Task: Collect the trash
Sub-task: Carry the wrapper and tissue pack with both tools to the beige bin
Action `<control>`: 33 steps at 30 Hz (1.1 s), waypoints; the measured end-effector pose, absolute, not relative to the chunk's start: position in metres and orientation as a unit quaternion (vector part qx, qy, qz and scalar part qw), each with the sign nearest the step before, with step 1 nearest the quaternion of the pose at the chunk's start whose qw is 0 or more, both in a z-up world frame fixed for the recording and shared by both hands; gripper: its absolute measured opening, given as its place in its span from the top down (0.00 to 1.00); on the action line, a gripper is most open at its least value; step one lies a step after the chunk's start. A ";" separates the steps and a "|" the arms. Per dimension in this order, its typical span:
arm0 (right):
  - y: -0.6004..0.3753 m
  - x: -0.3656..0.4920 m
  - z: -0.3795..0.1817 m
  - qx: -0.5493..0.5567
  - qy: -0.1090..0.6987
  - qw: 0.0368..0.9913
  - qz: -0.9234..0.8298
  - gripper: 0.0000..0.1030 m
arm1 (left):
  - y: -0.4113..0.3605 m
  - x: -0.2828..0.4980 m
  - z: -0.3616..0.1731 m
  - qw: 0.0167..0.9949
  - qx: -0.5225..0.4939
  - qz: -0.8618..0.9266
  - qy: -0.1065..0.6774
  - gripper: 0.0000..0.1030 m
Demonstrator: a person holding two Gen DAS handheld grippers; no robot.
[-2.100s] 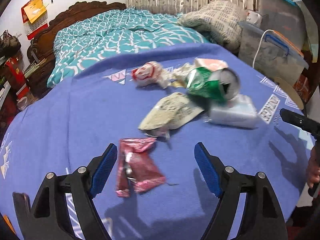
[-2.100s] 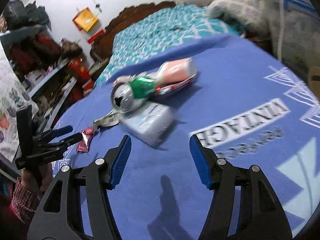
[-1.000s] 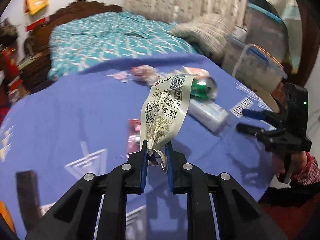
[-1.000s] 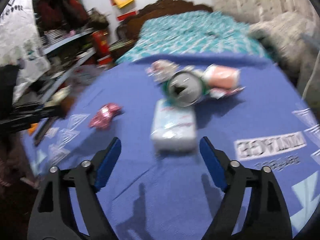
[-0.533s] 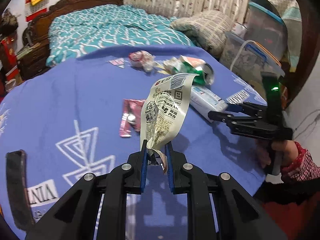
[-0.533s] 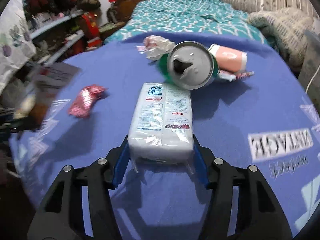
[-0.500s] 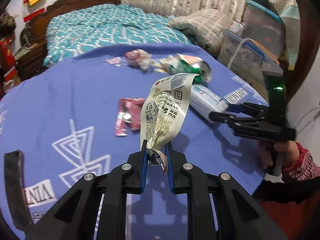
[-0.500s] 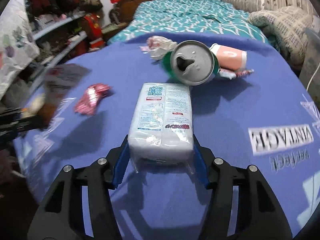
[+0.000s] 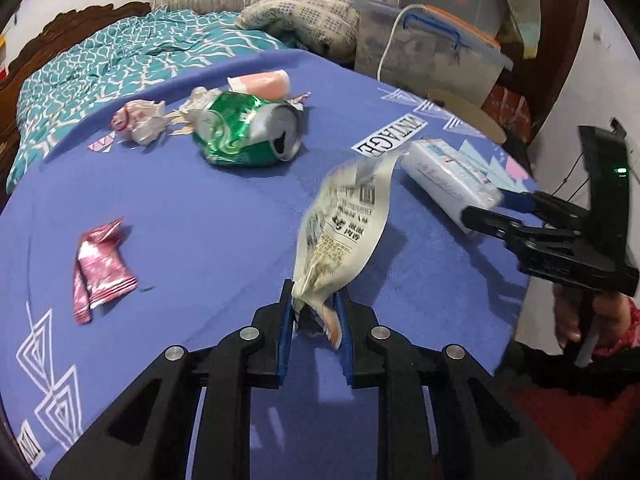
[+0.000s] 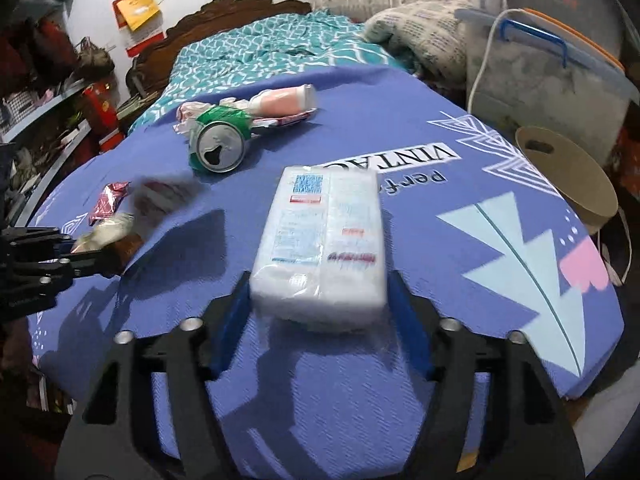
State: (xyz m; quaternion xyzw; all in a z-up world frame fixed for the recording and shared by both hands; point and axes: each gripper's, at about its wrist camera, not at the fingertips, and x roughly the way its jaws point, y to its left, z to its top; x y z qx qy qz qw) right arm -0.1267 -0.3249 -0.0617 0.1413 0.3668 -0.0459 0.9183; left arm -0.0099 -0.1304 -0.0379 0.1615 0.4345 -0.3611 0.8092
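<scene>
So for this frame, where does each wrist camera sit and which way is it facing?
Left wrist: behind the left gripper, angled down at the blue table cover; printed wrapper between its jaws, a hand at right.
Right wrist: behind the right gripper, facing the bed; tissue pack between its jaws.
Shared: green can, both grippers.

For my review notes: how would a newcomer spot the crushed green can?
Start at the blue-purple printed cloth covering the table. On its far side, towards the bed, lies a cluster of litter; the crushed green can lies on its side there, silver top open. It is the only green metal piece among pale wrappers.
</scene>
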 end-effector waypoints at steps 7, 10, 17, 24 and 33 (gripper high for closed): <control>-0.321 -0.130 -0.058 0.140 0.352 0.924 -0.044 0.22 | -0.146 -0.015 -0.038 0.827 0.201 -0.336 0.404 0.38; -0.319 -0.126 -0.064 0.143 0.356 0.923 -0.036 0.22 | -0.150 -0.018 -0.040 0.828 0.221 -0.330 0.397 0.38; -0.317 -0.125 -0.068 0.134 0.356 0.924 -0.035 0.22 | -0.159 -0.025 -0.039 0.821 0.236 -0.341 0.391 0.38; -0.321 -0.125 -0.073 0.148 0.357 0.922 -0.027 0.42 | -0.166 -0.016 -0.048 0.804 0.229 -0.354 0.419 0.84; -0.354 -0.136 -0.062 0.200 0.317 0.925 -0.055 0.43 | -0.173 0.006 -0.020 0.776 0.132 -0.421 0.451 0.84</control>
